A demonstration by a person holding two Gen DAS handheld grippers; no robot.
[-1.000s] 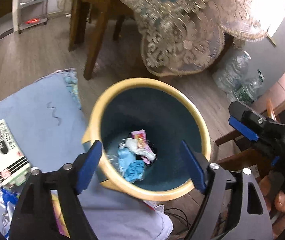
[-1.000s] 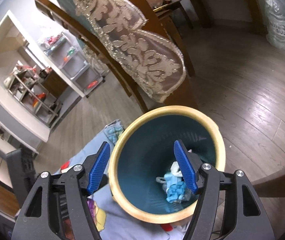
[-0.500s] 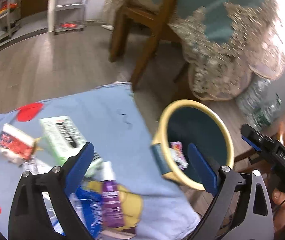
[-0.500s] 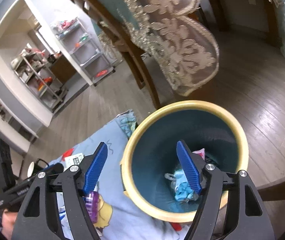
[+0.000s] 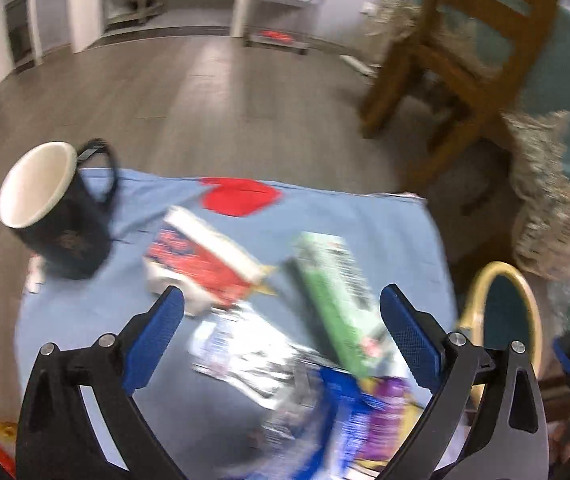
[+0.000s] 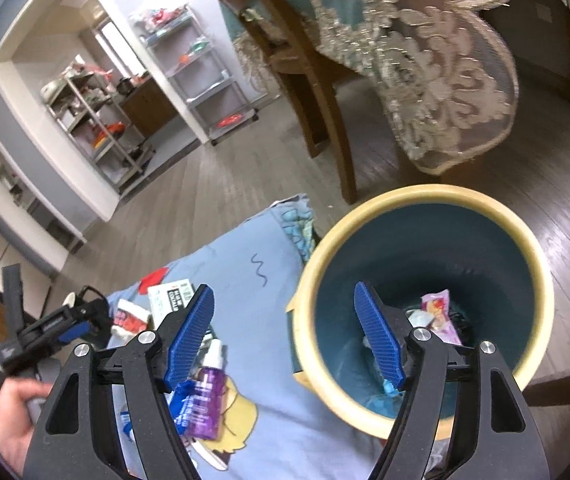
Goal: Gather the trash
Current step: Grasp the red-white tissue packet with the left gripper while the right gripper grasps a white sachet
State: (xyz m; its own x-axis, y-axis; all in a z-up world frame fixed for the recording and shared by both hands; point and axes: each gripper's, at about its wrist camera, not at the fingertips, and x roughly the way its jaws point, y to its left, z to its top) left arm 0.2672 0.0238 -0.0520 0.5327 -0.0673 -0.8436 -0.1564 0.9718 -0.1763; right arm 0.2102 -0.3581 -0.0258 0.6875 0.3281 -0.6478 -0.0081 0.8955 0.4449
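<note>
Left gripper (image 5: 281, 320): its jaws are opening, already spread wide, with nothing pinched; it hangs over the litter on the blue cloth. In the right wrist view it shows at the left edge, held by a hand (image 6: 13, 412).
Right gripper (image 6: 285, 332): spread with nothing between its blue pads; one finger (image 6: 189, 336) lies over the cloth and the other over the bin's mouth.
Bin (image 6: 541, 292): round, with a cream rim and a dark teal inside, standing at the right edge of the cloth on the wooden floor.
Trash in the bin: a pink wrapper (image 6: 439, 314) and some pale and blue scraps lie at the bottom.
Blue cloth (image 5: 385, 220): light blue with a red patch and a cartoon print; whether a tabletop lies under it cannot be told.
Trash on the cloth: a red and white packet (image 5: 205, 260), a green and white box (image 5: 337, 296), a silvery printed wrapper (image 5: 245, 352), a blue wrapper (image 6: 189, 400) and a small purple bottle (image 6: 209, 392), all close together. The left wrist view is blurred, so their print cannot be read.
Mug (image 5: 53, 216): black outside, white inside, upright at the far left corner of the cloth, apart from the litter.
Surroundings: a wooden chair (image 5: 457, 52) and a lace-edged table cover (image 6: 437, 64) stand beyond the bin.
</note>
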